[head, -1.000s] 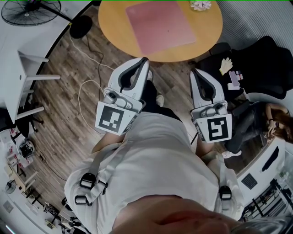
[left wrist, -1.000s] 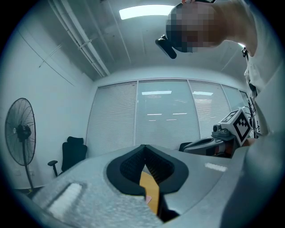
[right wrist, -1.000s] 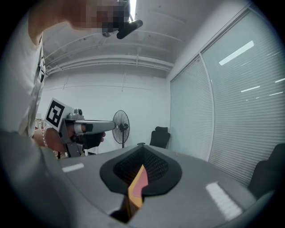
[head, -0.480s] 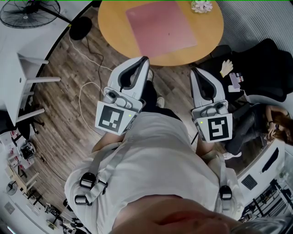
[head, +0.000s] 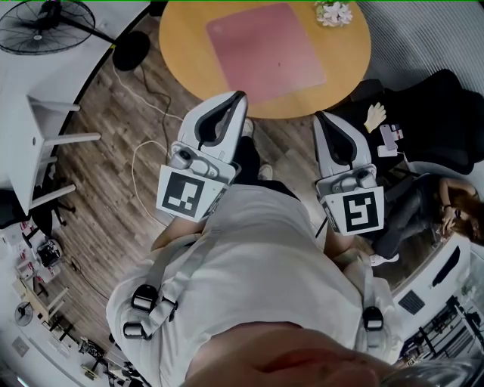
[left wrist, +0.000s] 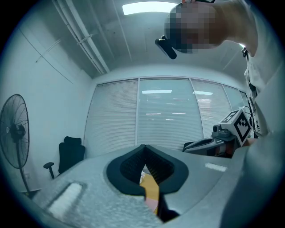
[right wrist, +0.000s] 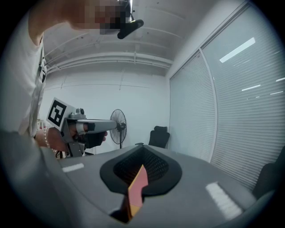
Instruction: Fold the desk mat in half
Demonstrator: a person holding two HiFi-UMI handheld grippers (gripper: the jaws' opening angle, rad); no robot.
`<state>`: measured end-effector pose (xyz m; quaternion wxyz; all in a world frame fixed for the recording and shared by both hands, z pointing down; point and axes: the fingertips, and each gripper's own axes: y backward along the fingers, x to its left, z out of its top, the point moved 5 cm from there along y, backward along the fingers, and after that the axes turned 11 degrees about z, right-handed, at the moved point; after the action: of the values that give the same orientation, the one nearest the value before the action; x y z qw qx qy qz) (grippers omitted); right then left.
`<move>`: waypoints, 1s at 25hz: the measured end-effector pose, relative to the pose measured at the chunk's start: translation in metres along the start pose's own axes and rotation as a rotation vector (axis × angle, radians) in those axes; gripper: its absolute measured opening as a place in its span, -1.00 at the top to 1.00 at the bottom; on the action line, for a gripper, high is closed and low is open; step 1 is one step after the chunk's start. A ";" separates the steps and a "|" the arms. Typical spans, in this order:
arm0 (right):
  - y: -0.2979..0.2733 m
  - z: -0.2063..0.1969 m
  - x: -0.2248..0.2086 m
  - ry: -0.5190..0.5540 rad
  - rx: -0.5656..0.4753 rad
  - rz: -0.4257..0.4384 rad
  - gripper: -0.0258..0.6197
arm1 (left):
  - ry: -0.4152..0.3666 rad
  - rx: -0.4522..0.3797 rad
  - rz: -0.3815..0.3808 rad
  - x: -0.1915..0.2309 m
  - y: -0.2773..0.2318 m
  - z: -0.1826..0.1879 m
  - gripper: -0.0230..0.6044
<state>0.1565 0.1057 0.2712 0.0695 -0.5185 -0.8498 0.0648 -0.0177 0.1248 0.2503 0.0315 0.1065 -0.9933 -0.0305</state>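
Hardly anything has moved since a second ago: both grippers hold the same spots, and the table and fan have only drifted a touch in the head view.

Wood floor (head: 106,159) fills the left and middle. The wearer's white-shirted torso (head: 257,287) takes up the near part. A round wooden table (head: 181,45) stands at the far side, and the pink mat (head: 265,45) lies flat and unfolded on its middle, turned a little askew. A black chair (head: 431,106) sits at the right, just beside the table, with a seated person (head: 423,208) near it. At the left stands a white side table (head: 45,128), and a fan (head: 45,23) stands at the far left.

The left gripper (head: 239,98) and the right gripper (head: 318,116) hang over the floor, side by side, just short of the table's near edge and well apart from the mat. Each is clenched, tips together, with nothing in its grip; through the slit below the tips only a strip of table and mat shows.

A white cable (head: 136,151) loops over the floor left of the left gripper. Small white flowers (head: 333,11) sit at the table's far right, near the mat's far right corner but apart from it.
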 end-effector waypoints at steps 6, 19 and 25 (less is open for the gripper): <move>-0.019 0.003 -0.019 0.001 0.007 0.004 0.91 | 0.000 0.012 -0.006 0.014 -0.025 -0.002 0.91; -0.065 0.019 -0.048 0.006 0.025 -0.022 0.91 | 0.012 0.013 -0.048 0.054 -0.078 -0.001 0.91; -0.091 0.023 -0.060 0.005 0.037 -0.049 0.91 | 0.012 0.034 -0.073 0.076 -0.099 -0.006 0.91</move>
<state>0.1004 0.0101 0.2618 0.0827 -0.4965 -0.8606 0.0774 -0.0709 0.0118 0.2534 0.0344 0.1434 -0.9890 -0.0142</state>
